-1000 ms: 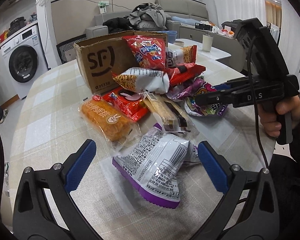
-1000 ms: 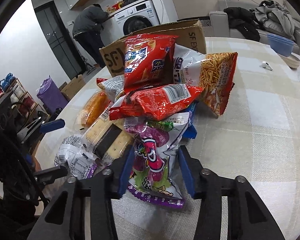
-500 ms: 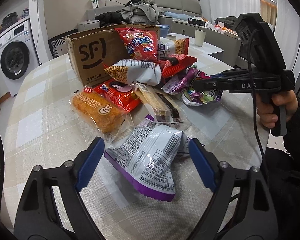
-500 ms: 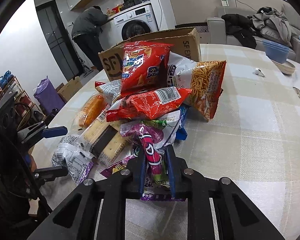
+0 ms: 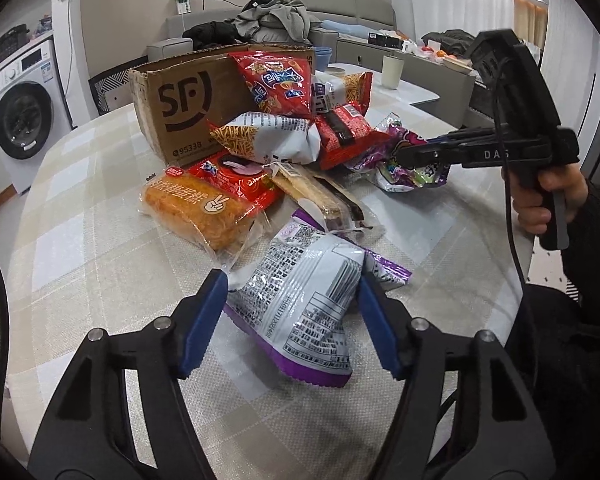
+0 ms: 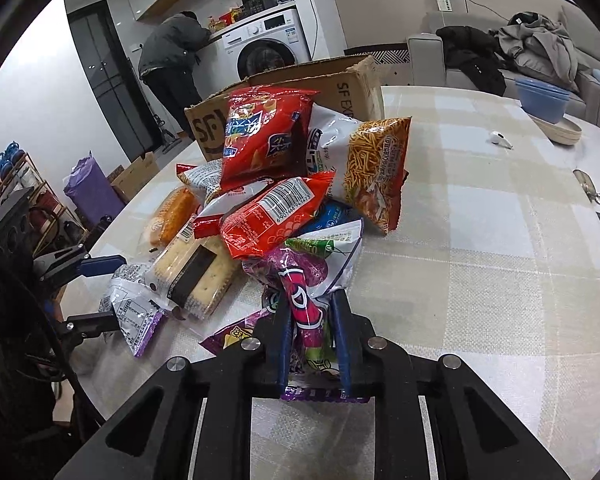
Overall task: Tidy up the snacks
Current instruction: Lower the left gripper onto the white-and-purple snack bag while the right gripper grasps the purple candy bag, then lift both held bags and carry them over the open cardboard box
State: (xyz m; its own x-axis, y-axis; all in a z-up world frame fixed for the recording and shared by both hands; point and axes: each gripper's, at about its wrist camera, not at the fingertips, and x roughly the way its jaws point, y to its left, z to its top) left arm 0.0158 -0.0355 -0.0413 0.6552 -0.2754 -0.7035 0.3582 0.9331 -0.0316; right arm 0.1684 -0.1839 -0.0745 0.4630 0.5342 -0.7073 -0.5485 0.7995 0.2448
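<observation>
Room: living space, with a washing machine [image 5: 22, 118] and a sofa behind; a checked cloth covers the surface [image 5: 80, 248].
Pile: snack packs heaped against a cardboard box [image 5: 188, 110] that lies on the surface.
Left gripper [image 5: 290, 322]: your jaws have just been closing around the silver-and-purple bag [image 5: 304, 304]. The blue pads sit at its two flanks, one at the foil edge, the other just touching. I cannot confirm a firm pinch yet.
Right gripper [image 6: 310, 342]: clamped tight on the purple candy bag [image 6: 304, 288] at its near end; the foil bunches between the pads.
Handling, silver-and-purple bag: judged light, air-puffed, slick foil. It will crumple and may squirt out, so close on the body near the seam, not the inflated middle.
Handling, purple candy bag: soft and limp; expect it to dangle. Lift slowly, since its far end lies under the red packet [image 6: 274, 218].
Fragile: cracker pack [image 6: 196, 270], avoid squeezing.
</observation>
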